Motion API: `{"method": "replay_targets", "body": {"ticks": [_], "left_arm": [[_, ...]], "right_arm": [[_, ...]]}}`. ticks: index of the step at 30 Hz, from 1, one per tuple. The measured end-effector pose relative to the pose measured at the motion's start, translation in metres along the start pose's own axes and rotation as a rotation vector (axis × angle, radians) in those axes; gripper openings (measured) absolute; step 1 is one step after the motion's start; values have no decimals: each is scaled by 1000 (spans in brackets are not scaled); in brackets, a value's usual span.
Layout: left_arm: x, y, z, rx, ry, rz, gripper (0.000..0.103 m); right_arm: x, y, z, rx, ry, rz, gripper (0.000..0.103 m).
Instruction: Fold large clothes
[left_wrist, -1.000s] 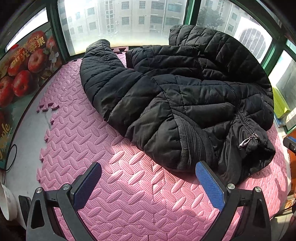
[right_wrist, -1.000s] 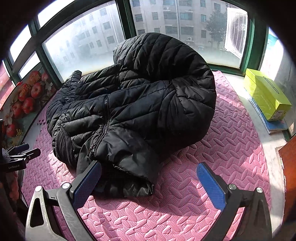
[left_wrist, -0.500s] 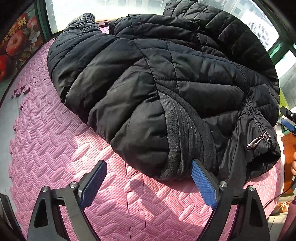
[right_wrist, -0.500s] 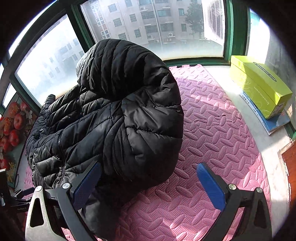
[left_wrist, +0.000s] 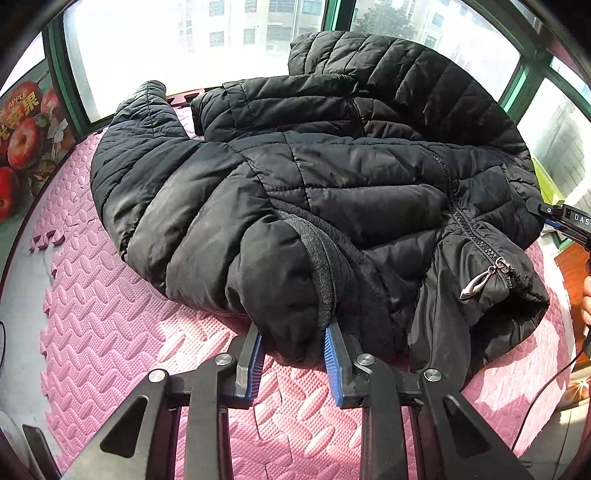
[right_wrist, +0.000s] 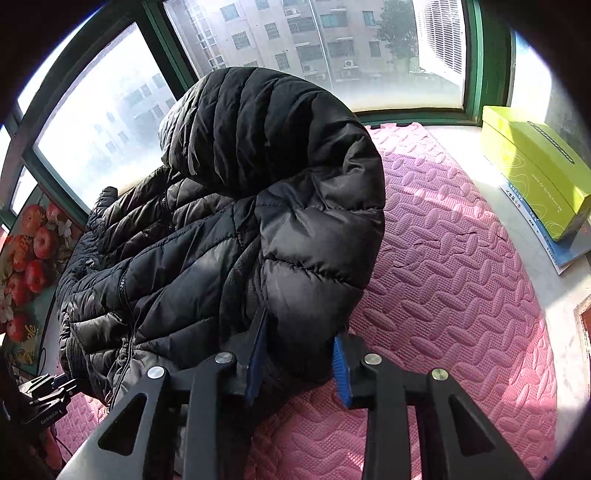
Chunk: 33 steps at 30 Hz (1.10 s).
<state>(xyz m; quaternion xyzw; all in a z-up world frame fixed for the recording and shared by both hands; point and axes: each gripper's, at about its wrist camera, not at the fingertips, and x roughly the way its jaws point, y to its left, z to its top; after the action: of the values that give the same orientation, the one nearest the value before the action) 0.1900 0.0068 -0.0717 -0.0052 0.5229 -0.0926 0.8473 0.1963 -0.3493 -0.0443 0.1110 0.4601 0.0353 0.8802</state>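
Observation:
A black quilted puffer jacket (left_wrist: 332, 177) lies crumpled on a pink foam mat (left_wrist: 110, 332), its zipper pull (left_wrist: 476, 282) at the right. My left gripper (left_wrist: 293, 354) is shut on the jacket's near left edge, by a grey knit cuff (left_wrist: 325, 266). In the right wrist view the same jacket (right_wrist: 258, 221) fills the left and middle, its hood (right_wrist: 251, 129) raised at the back. My right gripper (right_wrist: 299, 358) is shut on the jacket's near right edge. Each gripper shows at the edge of the other's view.
Green-framed windows (left_wrist: 177, 44) ring the mat. An apple poster (left_wrist: 26, 140) stands at the left. A yellow-green box (right_wrist: 535, 173) lies on a blue book on the white ledge at the right. Bare pink mat (right_wrist: 443, 295) spreads right of the jacket.
Both grippers moved in to the jacket's near edge and closed on it; a second ago both were wide open and short of the cloth.

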Motion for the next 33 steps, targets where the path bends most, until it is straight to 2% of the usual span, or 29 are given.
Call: {"method": "replay_targets", "body": {"ticks": [1,2,8,12,19,24,28,31,33], "left_arm": [[-8,1,1,4,-13,-1,29],[-16,1,3,7,-28,-3,29],[-87,15,9,37,-142,-4,29],[-114,22,-3,71,-150,10,29],[-119,30,-66,117,-69,32,28],[-95,42,-100,100,30,24,28],[-74,52,-108,68,91,19,28],[-70,54,-107,71,87,9,28],[-66,57,-106,63,91,7,27]], "right_arm": [[-8,3,1,-7,-12,2,20],[-18,6,2,-16,-33,10,18],[-80,31,6,-95,-150,55,16],[-112,47,-6,-167,-179,82,15],[-119,65,-63,-314,-111,77,14],[-115,69,-95,-381,-15,77,14],[-103,63,-98,-386,90,90,16],[-105,59,-90,-353,142,112,20],[-108,59,-78,-341,144,112,21]]}}
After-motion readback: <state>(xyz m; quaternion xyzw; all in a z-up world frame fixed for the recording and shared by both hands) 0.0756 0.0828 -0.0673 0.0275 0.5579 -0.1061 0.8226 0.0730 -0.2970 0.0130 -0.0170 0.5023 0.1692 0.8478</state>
